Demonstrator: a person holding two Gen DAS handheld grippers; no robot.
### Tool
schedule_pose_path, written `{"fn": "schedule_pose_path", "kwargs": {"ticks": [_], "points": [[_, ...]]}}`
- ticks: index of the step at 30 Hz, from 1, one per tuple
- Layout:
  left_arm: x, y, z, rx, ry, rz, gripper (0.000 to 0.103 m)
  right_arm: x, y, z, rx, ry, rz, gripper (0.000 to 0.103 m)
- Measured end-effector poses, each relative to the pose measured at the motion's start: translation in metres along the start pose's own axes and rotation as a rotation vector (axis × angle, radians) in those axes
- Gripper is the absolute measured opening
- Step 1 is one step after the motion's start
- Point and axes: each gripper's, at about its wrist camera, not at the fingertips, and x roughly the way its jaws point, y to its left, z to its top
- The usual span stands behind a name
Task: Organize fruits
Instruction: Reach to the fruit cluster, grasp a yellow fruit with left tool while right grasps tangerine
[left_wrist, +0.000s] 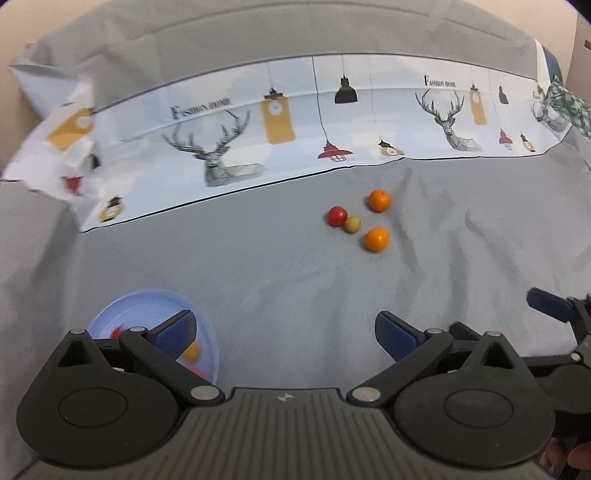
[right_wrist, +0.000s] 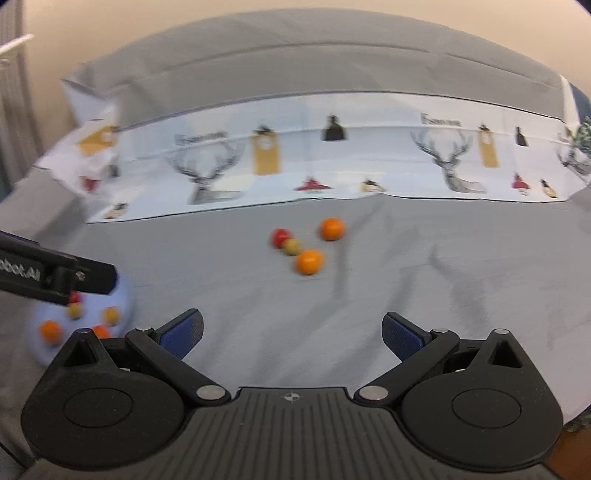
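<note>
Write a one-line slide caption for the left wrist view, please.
Open left gripper above grey cloth; four fruits lie ahead, blue bowl at lower left.

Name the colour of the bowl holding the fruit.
Pale blue bowl, clearest in the left wrist view.

A grey cloth (left_wrist: 295, 280) covers the whole surface, creased and wrinkled toward the right. Across its far side lies a white printed sheet (left_wrist: 303, 122) with stag heads, hanging lamps, yellow tags and the words "Fashion home"; its left end is crumpled. Behind that the grey fabric rises in a padded fold (right_wrist: 314, 62). A plain beige wall (right_wrist: 110, 22) stands beyond. The light is soft and even.
</note>
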Motion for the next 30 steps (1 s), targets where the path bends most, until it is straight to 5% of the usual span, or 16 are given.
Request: {"fn": "schedule_pose_path", "kwargs": {"ticks": [9,13,20,23,24,26,27,28,30], "points": [[0.135,-0.01,0.068,-0.052,0.078,-0.043,0.103,0.132,-0.038,0.012,0.018,0.034,-0.054,0.102],[0.192,-0.01,0.092,-0.133,0.166,-0.134,0.103,0.183,-0.038,0.019,0.011,0.034,-0.036,0.101],[0.256,-0.02,0.108,-0.226,0.254,-0.205,0.103,0.239,-0.03,0.018,-0.088,0.005,0.032,0.085],[0.272,-0.031,0.115,-0.221,0.274,-0.22,0.1,0.248,-0.027,0.013,-0.134,-0.018,0.034,0.068],[0.277,-0.034,0.117,-0.225,0.278,-0.221,0.095,0.248,-0.027,0.012,-0.14,-0.024,0.034,0.057],[0.281,-0.043,0.12,-0.204,0.271,-0.179,0.069,0.247,-0.031,0.012,-0.13,-0.039,0.035,0.041],[0.278,-0.048,0.121,-0.177,0.251,-0.167,0.056,0.246,-0.034,0.011,-0.121,-0.037,0.037,0.041],[0.276,-0.051,0.12,-0.144,0.254,-0.185,0.033,0.246,-0.037,0.011,-0.105,-0.038,0.047,0.041],[0.271,-0.052,0.114,-0.136,0.284,-0.187,0.026,0.243,-0.042,0.009,-0.087,-0.043,0.05,0.041]]}}
